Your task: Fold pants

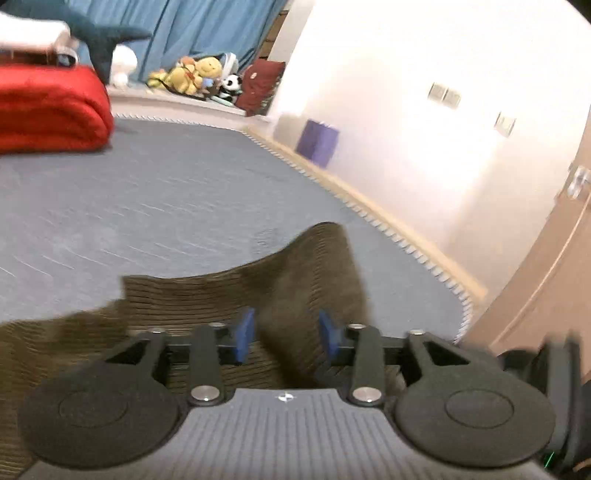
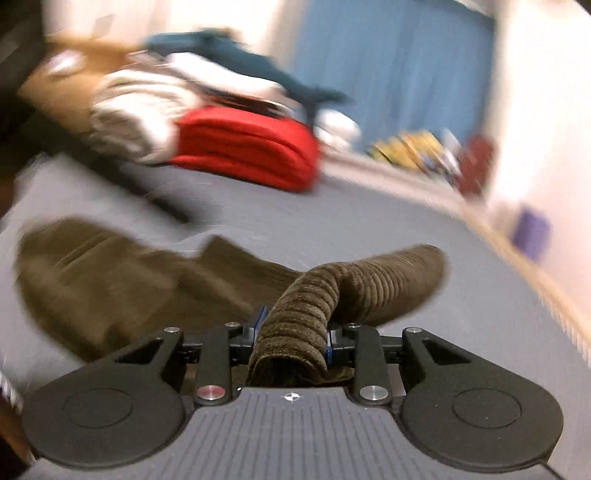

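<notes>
- Brown corduroy pants [image 2: 110, 280] lie on the grey bed [image 2: 332, 221], spread low and to the left in the right wrist view, with one ribbed fold rising toward the camera.
- The right gripper [image 2: 293, 338] has its jaws clenched on that raised fold: the cloth fills the gap between the blue pads [image 2: 260, 320] and drapes over the gripper body.
- Only the left wrist view shows the left gripper [image 1: 286, 334]. Its jaws stand apart, released, with a dark ridge of the pants [image 1: 288, 280] passing between the blue pads [image 1: 244, 332] without being pinched.
- In the left wrist view the pants run from the bottom left corner up to a peak near the middle, close to the bed's [image 1: 166, 192] right edge.
- The left wrist view is sharp at the back: soft toys [image 1: 195, 75] on a ledge, a purple box [image 1: 317, 142] against the white wall [image 1: 424, 129], and wall switches [image 1: 445, 95].
- The right wrist view is blurred, and those toys show there only as a yellow smear.
- The red folded blanket [image 2: 251, 147] appears whole in the right wrist view, with pale bedding [image 2: 147, 110] and a dark teal plush [image 2: 251, 66] piled behind it; the left wrist view catches only the blanket's [image 1: 48, 107] end.
- Blue curtains [image 1: 207, 29] hang behind in both views.
</notes>
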